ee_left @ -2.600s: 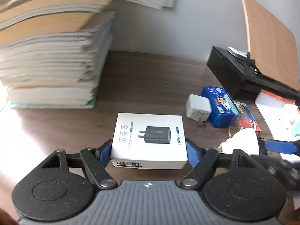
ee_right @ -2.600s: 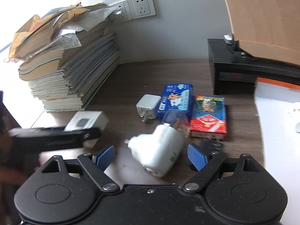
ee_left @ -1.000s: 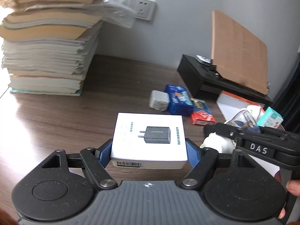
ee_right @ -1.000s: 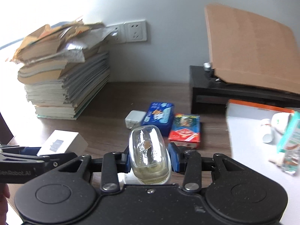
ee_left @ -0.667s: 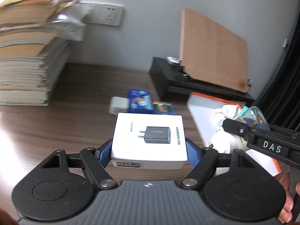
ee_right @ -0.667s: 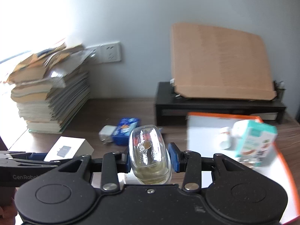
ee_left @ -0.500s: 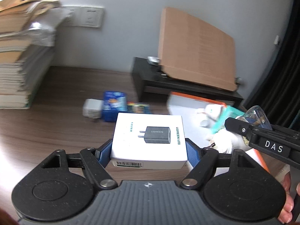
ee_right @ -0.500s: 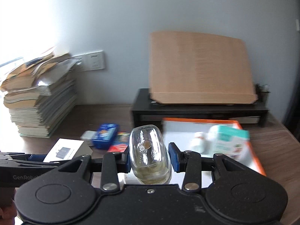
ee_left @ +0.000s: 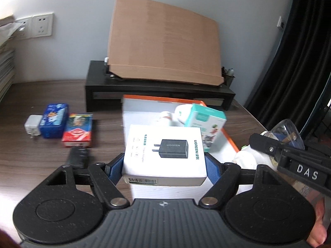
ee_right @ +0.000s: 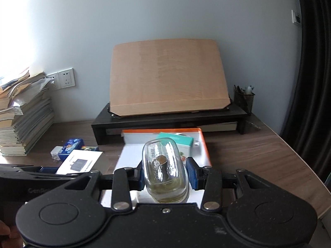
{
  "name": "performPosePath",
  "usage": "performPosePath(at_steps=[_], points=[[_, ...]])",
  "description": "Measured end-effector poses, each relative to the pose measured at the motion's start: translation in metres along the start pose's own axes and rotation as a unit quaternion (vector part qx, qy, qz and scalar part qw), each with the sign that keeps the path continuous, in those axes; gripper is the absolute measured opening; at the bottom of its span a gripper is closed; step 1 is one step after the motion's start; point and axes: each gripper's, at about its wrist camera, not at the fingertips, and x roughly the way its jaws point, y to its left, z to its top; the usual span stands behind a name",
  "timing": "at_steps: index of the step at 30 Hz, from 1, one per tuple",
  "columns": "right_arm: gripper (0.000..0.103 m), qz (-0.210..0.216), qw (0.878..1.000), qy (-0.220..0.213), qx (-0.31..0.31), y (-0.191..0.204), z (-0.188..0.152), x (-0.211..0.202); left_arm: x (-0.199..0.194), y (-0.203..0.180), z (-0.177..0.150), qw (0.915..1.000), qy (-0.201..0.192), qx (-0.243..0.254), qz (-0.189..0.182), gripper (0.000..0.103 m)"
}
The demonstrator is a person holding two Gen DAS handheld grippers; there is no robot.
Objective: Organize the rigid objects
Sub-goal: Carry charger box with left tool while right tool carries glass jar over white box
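Observation:
My left gripper (ee_left: pixel 164 166) is shut on a white charger box (ee_left: pixel 164 152) printed with a black plug, held above the near edge of a white, orange-rimmed tray (ee_left: pixel 228 138). In the right wrist view my right gripper (ee_right: pixel 165 176) is shut on a clear glass bottle (ee_right: pixel 164 170) with yellowish liquid, above the same tray (ee_right: pixel 203 146). The bottle (ee_left: pixel 288 133) also shows at the right of the left wrist view, and the charger box (ee_right: pixel 79 162) at the left of the right wrist view. A teal box (ee_left: pixel 203 119) and a small white bottle (ee_left: pixel 166 116) lie in the tray.
On the wooden desk (ee_left: pixel 41 159) lie a white plug adapter (ee_left: pixel 32 125), a blue tin (ee_left: pixel 53 119), a red card box (ee_left: pixel 78 129) and a black object (ee_left: pixel 77 158). A black riser (ee_right: pixel 165 121) bears a leaning board (ee_right: pixel 167 80). Stacked books (ee_right: pixel 22 119) stand far left, a pen cup (ee_right: pixel 244 98) right.
Both grippers have swung to the right with their loads, away from the book stack, and now hang over the tray. The grips have not changed.

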Motion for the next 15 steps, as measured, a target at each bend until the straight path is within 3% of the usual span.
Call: performPosePath(at_steps=[15], points=[[0.048,0.007,1.0,-0.006,0.011,-0.035,-0.004,0.002,0.014,-0.029,-0.006,0.9996,0.006,0.003,0.028,0.079]])
